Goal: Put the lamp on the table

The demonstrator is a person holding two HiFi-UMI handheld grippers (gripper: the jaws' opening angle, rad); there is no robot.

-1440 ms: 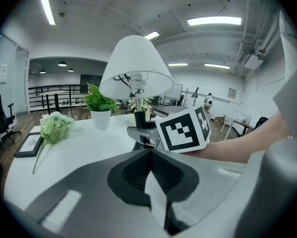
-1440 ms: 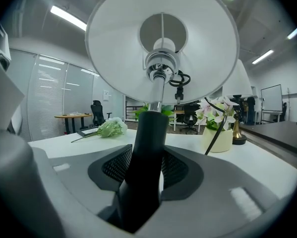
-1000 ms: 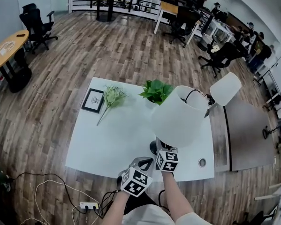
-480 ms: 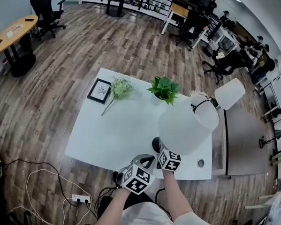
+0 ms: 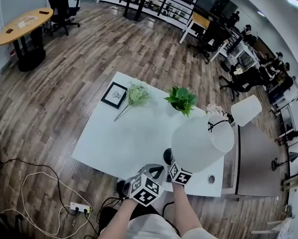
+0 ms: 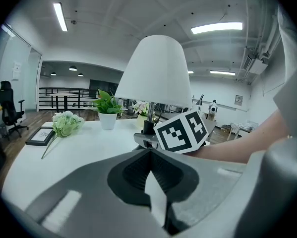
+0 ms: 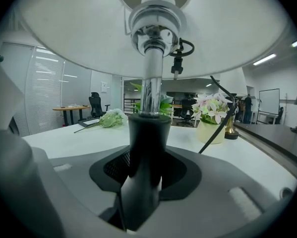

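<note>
A lamp with a white shade and a black base is over the front edge of the white table, leaning to the right. My right gripper is shut on the lamp's black stem, with the shade spreading overhead. Whether the base touches the table I cannot tell. My left gripper hangs just left of it, jaws shut on nothing. In the left gripper view the lamp stands behind the right gripper's marker cube.
On the table are a picture frame, a bouquet, a potted green plant and a pot of pink flowers. A second white-shaded lamp stands at the back right. A cable hole is near the front right corner.
The head view has swung, so the table sits further right in the picture. The lamp stays in my right gripper at the front edge, its shade a little lower and further right.
</note>
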